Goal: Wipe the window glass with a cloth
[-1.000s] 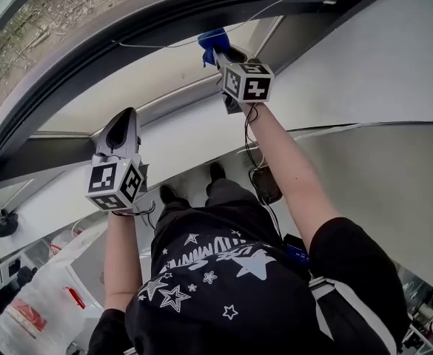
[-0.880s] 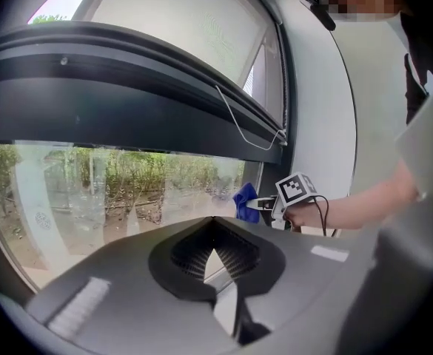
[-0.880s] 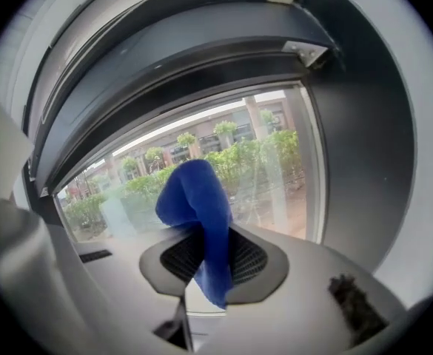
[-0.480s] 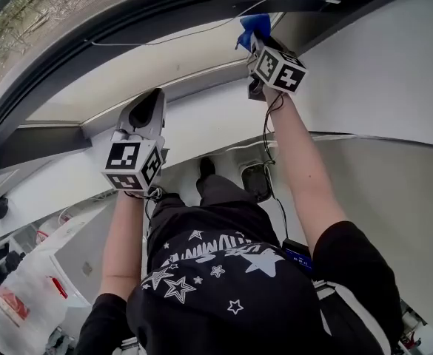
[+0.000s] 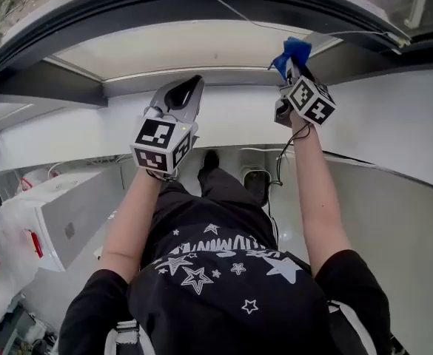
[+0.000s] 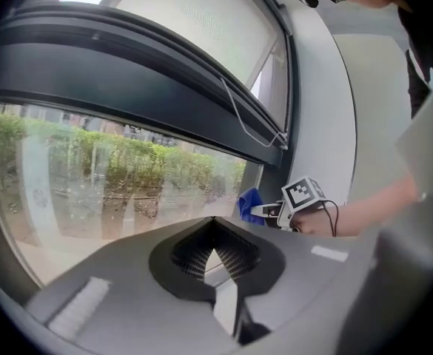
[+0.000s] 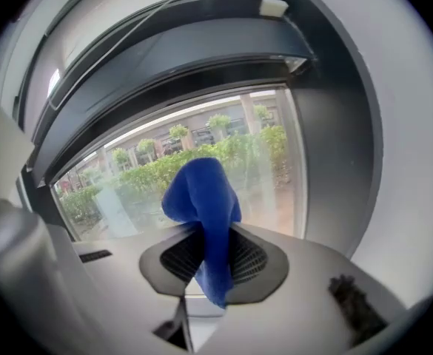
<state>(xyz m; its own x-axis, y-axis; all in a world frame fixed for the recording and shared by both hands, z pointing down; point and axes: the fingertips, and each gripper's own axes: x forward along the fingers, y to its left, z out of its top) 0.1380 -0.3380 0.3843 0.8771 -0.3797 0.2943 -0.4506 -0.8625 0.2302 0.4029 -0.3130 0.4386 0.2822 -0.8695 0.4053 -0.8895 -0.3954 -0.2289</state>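
Window glass (image 6: 112,176) fills the left of the scene, with hedges showing through it under a dark frame (image 6: 149,87). The left gripper (image 5: 183,95) points toward it, jaws pressed together with nothing between them (idle, by the look of it). Further right, the right gripper (image 5: 294,69) is clamped on a blue cloth (image 7: 201,198), close by the pane's right-hand edge; whether the cloth touches the glass I cannot tell. Soft, light and limp, the cloth is pinched around its middle, with a rounded bunch standing past the jaw tips and a tail hanging behind. That bunch looks the right part to press with. The glass, hard and smooth, likely wants only moderate pressure.
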